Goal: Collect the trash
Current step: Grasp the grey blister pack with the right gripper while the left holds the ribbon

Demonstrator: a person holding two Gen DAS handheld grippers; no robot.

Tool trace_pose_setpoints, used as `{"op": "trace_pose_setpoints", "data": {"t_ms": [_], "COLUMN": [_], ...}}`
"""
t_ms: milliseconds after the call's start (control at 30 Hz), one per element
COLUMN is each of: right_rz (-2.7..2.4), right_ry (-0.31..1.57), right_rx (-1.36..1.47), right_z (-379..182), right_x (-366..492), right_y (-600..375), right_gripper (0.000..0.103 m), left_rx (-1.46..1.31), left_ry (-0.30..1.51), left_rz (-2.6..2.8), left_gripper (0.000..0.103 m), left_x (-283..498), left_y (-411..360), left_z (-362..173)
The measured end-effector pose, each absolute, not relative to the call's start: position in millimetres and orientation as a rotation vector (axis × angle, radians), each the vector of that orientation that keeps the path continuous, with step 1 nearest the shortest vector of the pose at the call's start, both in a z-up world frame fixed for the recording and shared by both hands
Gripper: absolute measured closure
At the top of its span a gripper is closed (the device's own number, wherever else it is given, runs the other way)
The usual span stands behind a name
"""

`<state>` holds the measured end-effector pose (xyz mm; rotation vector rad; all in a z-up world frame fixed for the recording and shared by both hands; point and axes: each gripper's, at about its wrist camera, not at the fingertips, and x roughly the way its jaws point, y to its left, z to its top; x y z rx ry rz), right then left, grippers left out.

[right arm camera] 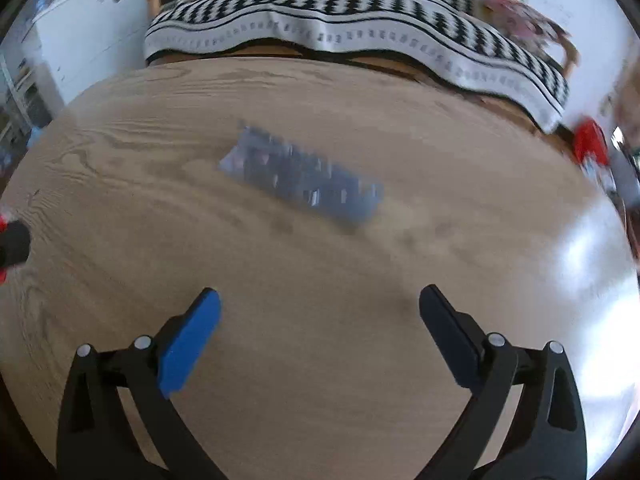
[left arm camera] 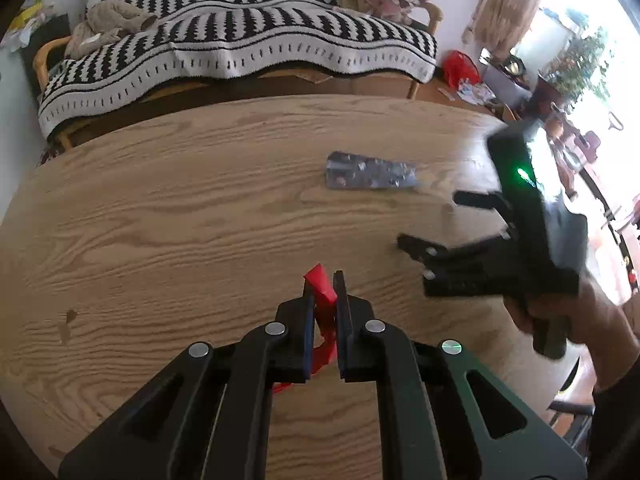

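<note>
My left gripper (left arm camera: 325, 280) is shut on a crumpled red wrapper (left arm camera: 322, 292), held a little above the wooden table (left arm camera: 160, 208). A flat silvery blue wrapper (left arm camera: 370, 171) lies on the table beyond it. My right gripper (left arm camera: 430, 220) hovers to the right of that wrapper, open, held by a hand (left arm camera: 580, 320). In the right wrist view the same silvery wrapper (right arm camera: 300, 176) lies blurred ahead of my open right gripper (right arm camera: 320, 300), with nothing between the blue pad (right arm camera: 188, 340) and the dark one. The left gripper's tip (right arm camera: 14, 242) shows at the far left edge.
A sofa with a black and white blanket (left arm camera: 240, 40) stands behind the table's far edge. A red bag (left arm camera: 460, 66) and clutter sit on the floor at the right. White drawers (right arm camera: 88, 36) stand at the back left. A small dark stain (left arm camera: 70, 316) marks the table.
</note>
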<state>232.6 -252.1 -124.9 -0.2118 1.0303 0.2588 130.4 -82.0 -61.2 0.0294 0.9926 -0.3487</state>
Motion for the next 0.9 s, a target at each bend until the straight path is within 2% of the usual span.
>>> {"op": "trace_pose_setpoints", "data": {"t_ms": [200, 367, 467, 533, 600, 633, 900], "right_rz": [0.356, 0.376, 0.370, 0.365, 0.330, 0.314, 0.118], "right_ry": [1.083, 1.079, 1.040, 1.015, 1.010, 1.004, 1.000], "right_rx": [-0.231, -0.223, -0.201, -0.191, -0.194, -0.193, -0.041], "right_z": [-126.4, -126.3, -122.7, -118.7, -116.9, -115.8, -104.3], "right_x": [288.8, 301.0, 286.8, 274.0, 261.4, 255.2, 179.3], "right_y": [-244.2, -239.0, -235.0, -230.2, -224.2, -221.4, -245.5], "right_gripper": [0.007, 0.007, 0.023, 0.055, 0.064, 0.077, 0.077], "left_rx": [0.000, -0.012, -0.018, -0.026, -0.041, -0.049, -0.072], "left_ry": [1.002, 1.013, 1.018, 1.024, 1.033, 1.035, 1.013], "left_rz": [-0.312, -0.287, -0.280, -0.269, -0.263, -0.265, -0.325], "left_gripper": [0.095, 0.095, 0.095, 0.095, 0.095, 0.095, 0.095], "left_x": [143.5, 151.9, 153.1, 156.0, 156.4, 156.9, 146.6], "left_y": [-76.4, -71.8, -71.9, -71.4, -71.2, -71.1, -96.8], "left_z": [-62.8, -64.2, -63.2, -62.8, -62.4, -61.9, -51.7]}}
